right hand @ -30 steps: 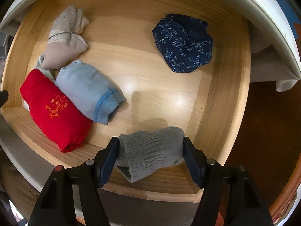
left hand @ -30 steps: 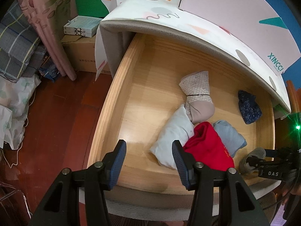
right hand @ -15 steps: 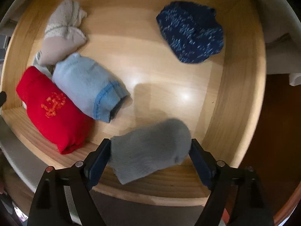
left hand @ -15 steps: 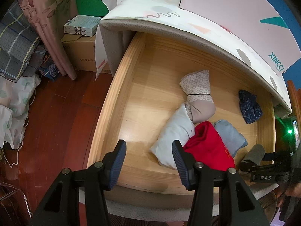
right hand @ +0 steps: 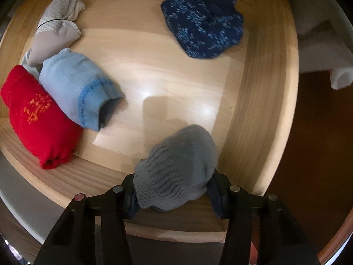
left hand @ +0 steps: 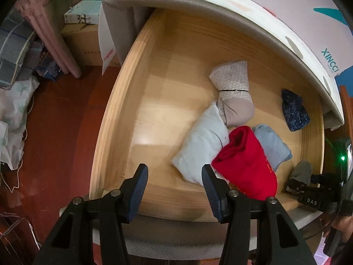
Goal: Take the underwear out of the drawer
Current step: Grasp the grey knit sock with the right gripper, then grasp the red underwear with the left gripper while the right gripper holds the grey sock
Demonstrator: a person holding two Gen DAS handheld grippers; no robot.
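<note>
Since a second ago, the right gripper point(right hand: 173, 195) has been closing in on the grey rolled underwear point(right hand: 176, 170), which was lying crosswise between spread fingers and is now bunched up and pinched, its long axis pointing away from the camera.

From the left wrist view, the left gripper point(left hand: 174, 190) is hovering over the near rim of the wooden drawer point(left hand: 114, 119), its fingers point(left hand: 139, 190) standing wide apart and holding nothing. Beyond that rim, a white folded bundle point(left hand: 200, 145) is lying just ahead of the fingers, with a red roll point(left hand: 247, 165) touching it on the right and a pale blue roll point(left hand: 271, 148) beside that. A beige patterned bundle point(left hand: 233, 92) is sitting farther back, and a navy speckled piece point(left hand: 294, 112) is lying near the drawer's right wall. At the drawer's near right corner, the grey roll is showing in the other tool's grasp.

From the right wrist view, the grey roll is sitting clamped between the fingers, above the drawer's front right corner and seemingly lifted off the floor. The right hand is plainly the nearer one; clearing the front rim appears to be the coming move.
</note>
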